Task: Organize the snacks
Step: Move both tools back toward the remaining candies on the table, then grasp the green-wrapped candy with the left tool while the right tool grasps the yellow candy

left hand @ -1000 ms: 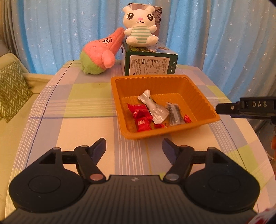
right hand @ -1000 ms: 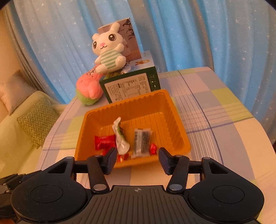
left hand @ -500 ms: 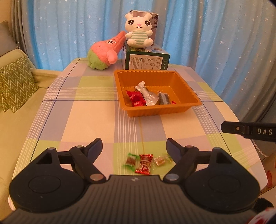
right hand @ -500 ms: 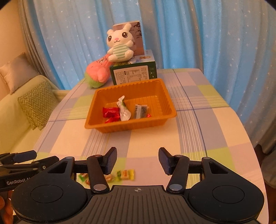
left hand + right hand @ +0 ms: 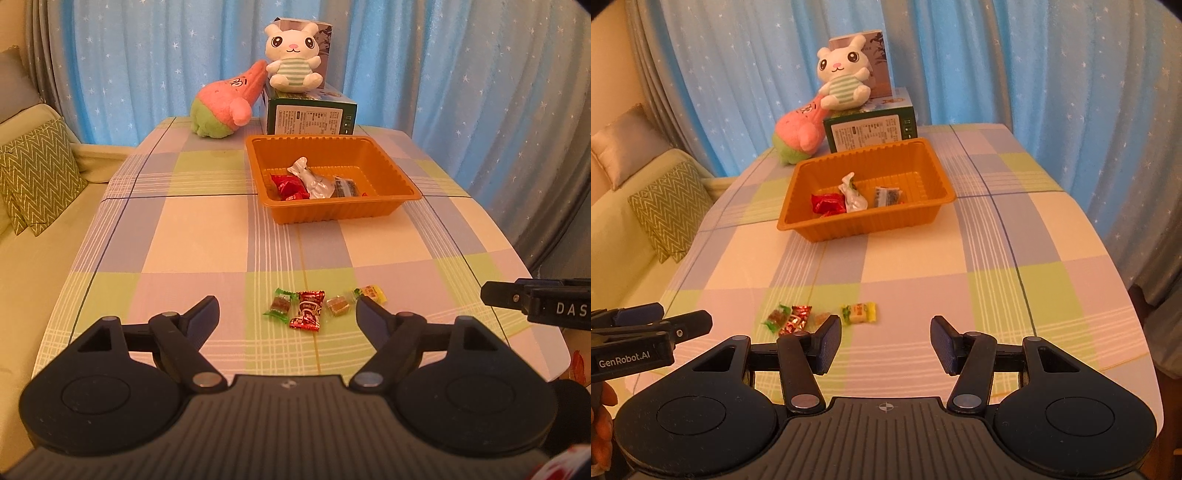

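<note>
Blue star-speckled curtains hang behind a table under a pastel plaid cloth (image 5: 207, 236), with a sofa and a green zigzag cushion (image 5: 37, 173) off its left edge. At the far end sit a pink-and-green plush (image 5: 225, 105), a white rabbit plush (image 5: 293, 62) on a green printed carton (image 5: 312, 118), and in front of them a ribbed orange plastic tray (image 5: 332, 216) that already holds crinkly red, silver and dark wrappers. Near the front edge lies a short row of four loose sweets, running left to right across the cloth: a green-ended candy (image 5: 281, 305), a glossy red foil candy (image 5: 307, 309), a small brown candy (image 5: 339, 305) and a yellow candy (image 5: 373, 292). The left gripper (image 5: 286, 314) hovers with its jaws wide apart and nothing between the pads; the first three sweets lie just ahead of its gap, their twisted ends pointing roughly towards and away from the fingers, so it looks the better placed for those. The right gripper (image 5: 884, 341) is also parted and empty, and in its view the yellow candy (image 5: 860, 313) lies just ahead of its left finger, long axis crosswise, the rest of the row beyond that finger. Each sweet is small, flat and slippery, so a pinch probably has to come down low against the cloth. The tray stands well apart, straight ahead.
</note>
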